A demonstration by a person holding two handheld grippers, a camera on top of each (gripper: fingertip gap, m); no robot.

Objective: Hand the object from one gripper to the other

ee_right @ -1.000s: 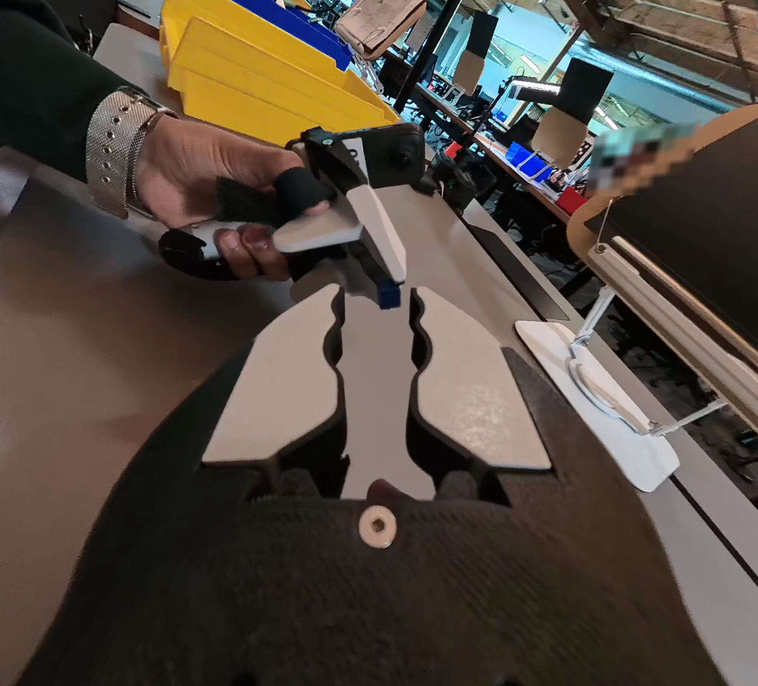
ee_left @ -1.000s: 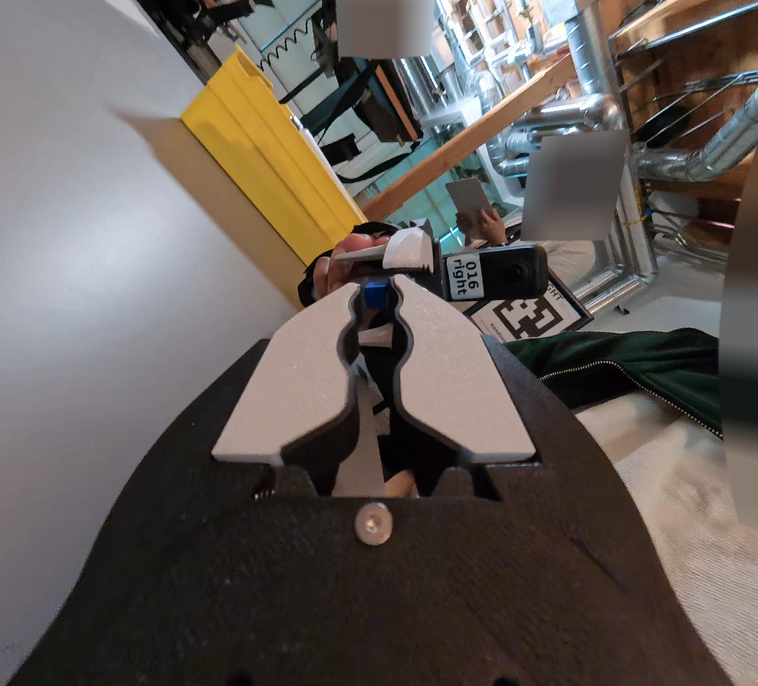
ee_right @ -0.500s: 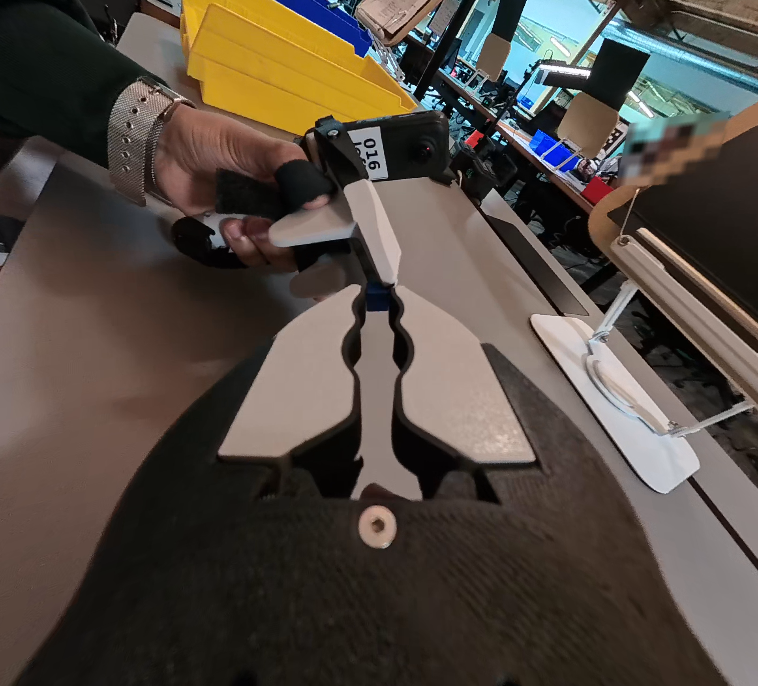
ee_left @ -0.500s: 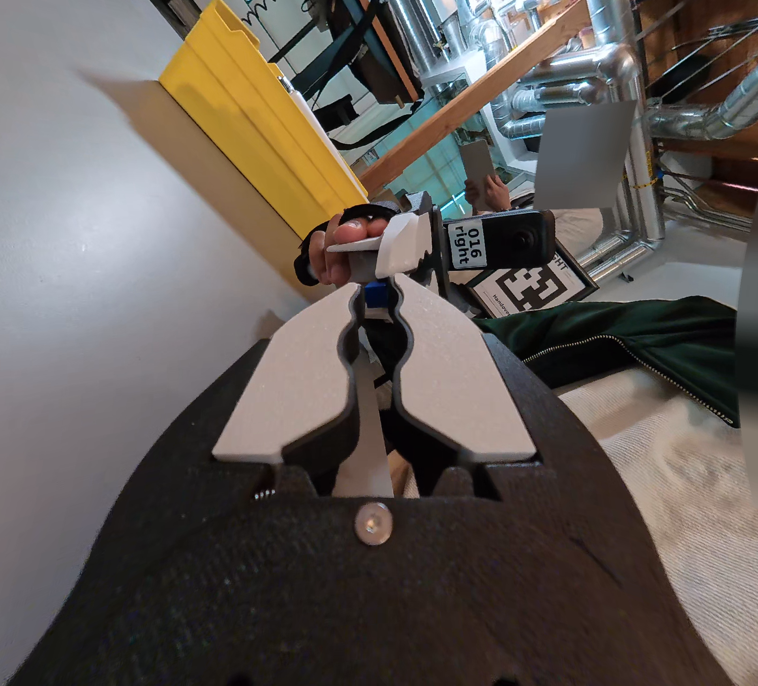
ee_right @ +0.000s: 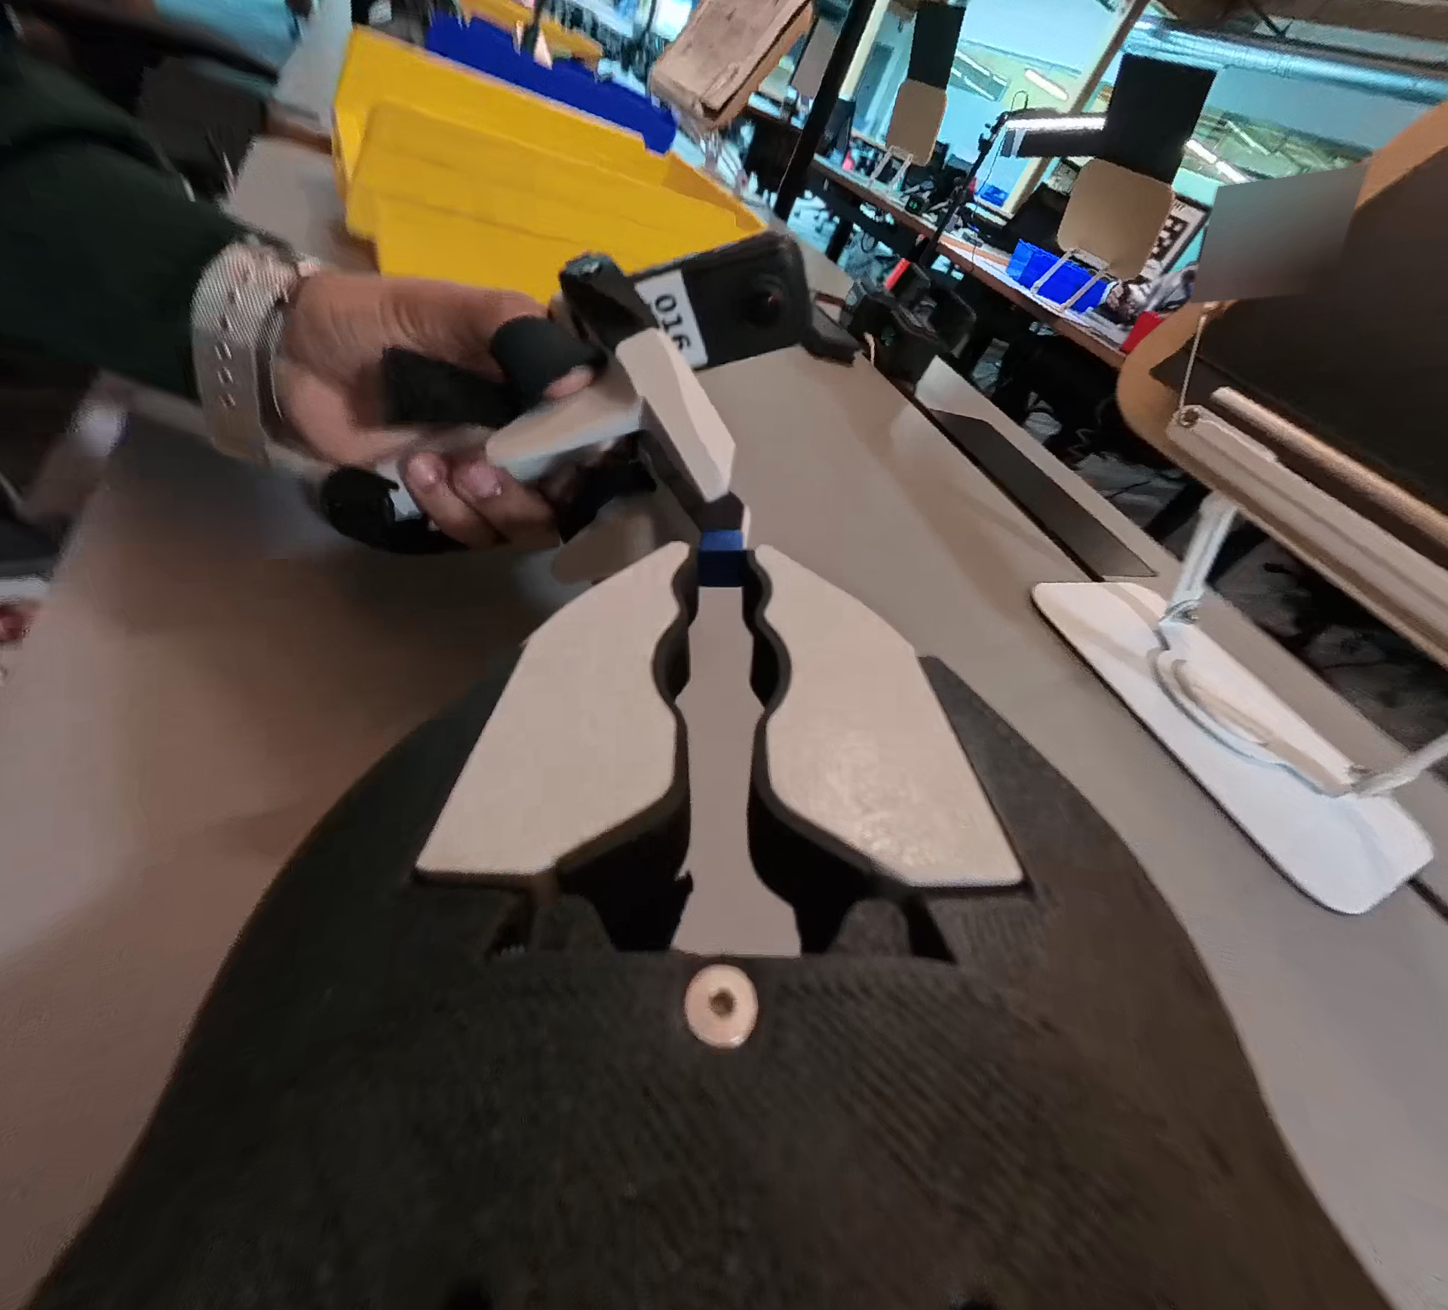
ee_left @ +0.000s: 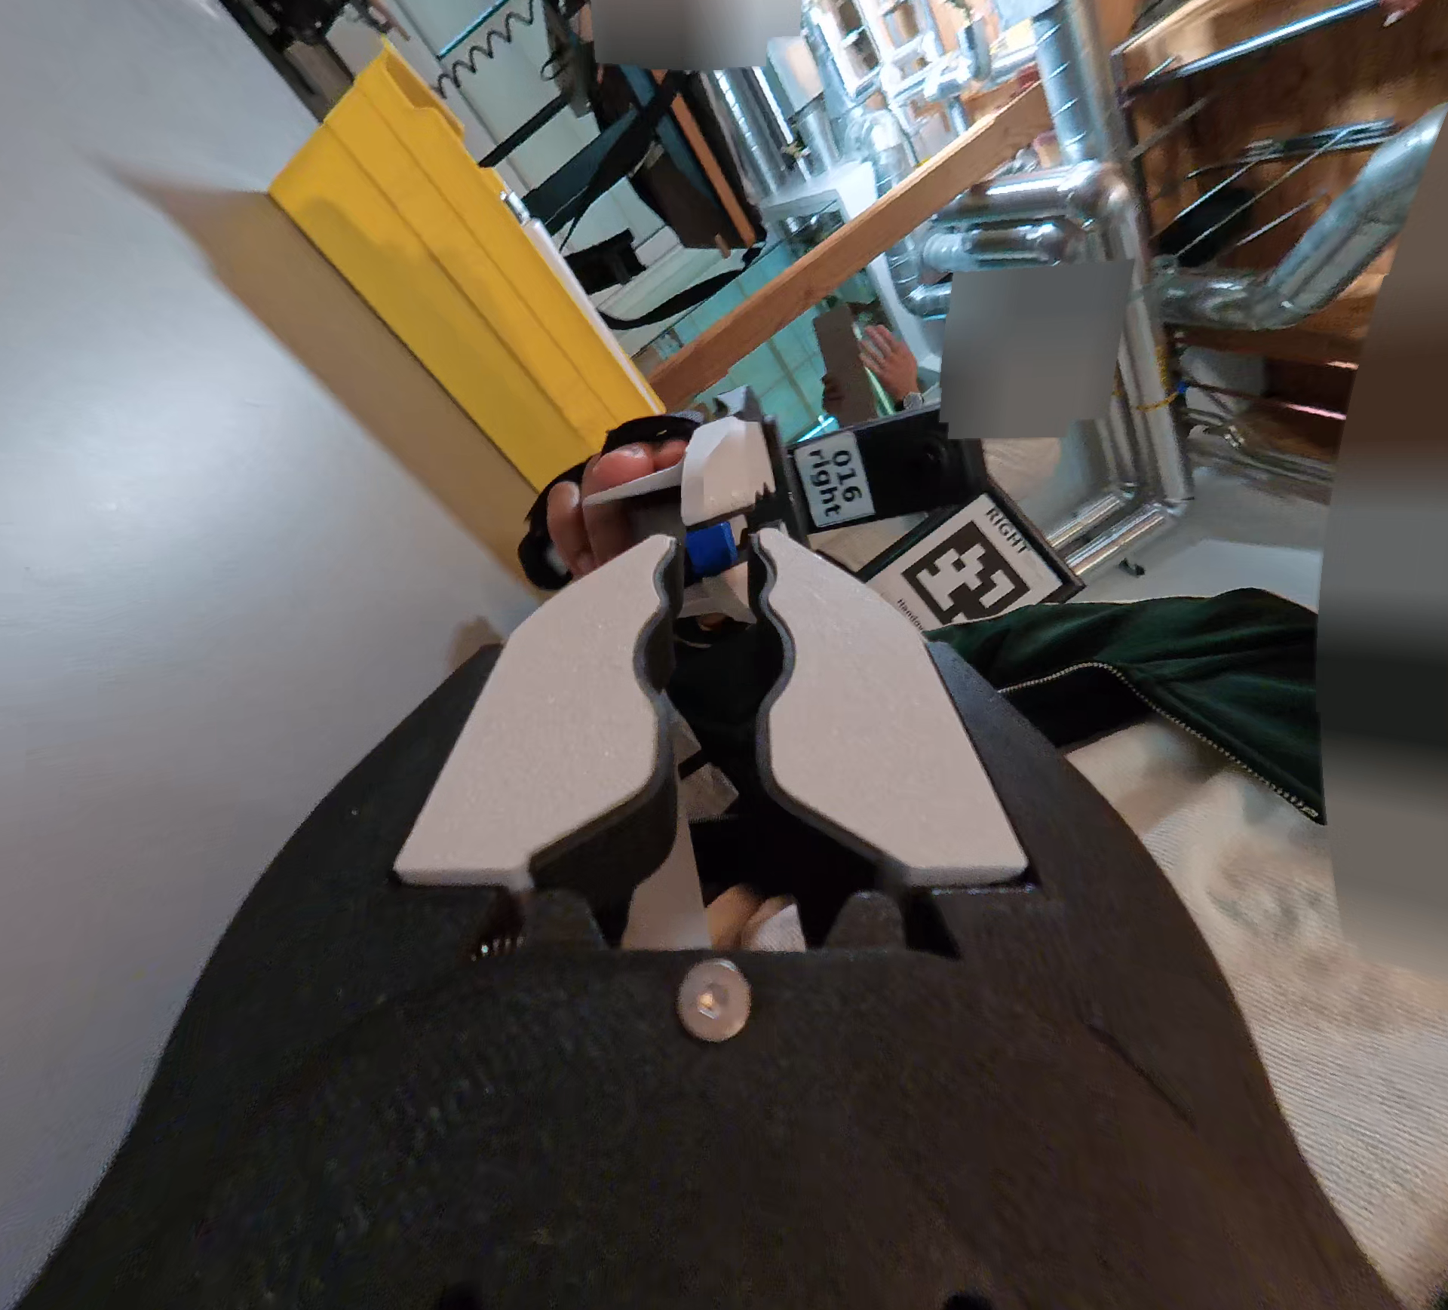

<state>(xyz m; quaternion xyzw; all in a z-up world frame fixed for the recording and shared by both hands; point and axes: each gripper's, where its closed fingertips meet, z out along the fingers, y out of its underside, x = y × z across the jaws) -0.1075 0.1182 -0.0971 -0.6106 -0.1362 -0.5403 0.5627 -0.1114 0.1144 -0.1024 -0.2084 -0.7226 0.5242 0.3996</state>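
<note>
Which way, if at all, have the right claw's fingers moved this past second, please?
Yes. The fingers closed inward, toward the screw centreline, pinching the blue block.

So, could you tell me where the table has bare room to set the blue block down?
The table is bare in the middle, between the yellow bins and the white base plate, and nearer, under the hand. It is crowded at the right edge, around that plate and the dark panel.
</note>
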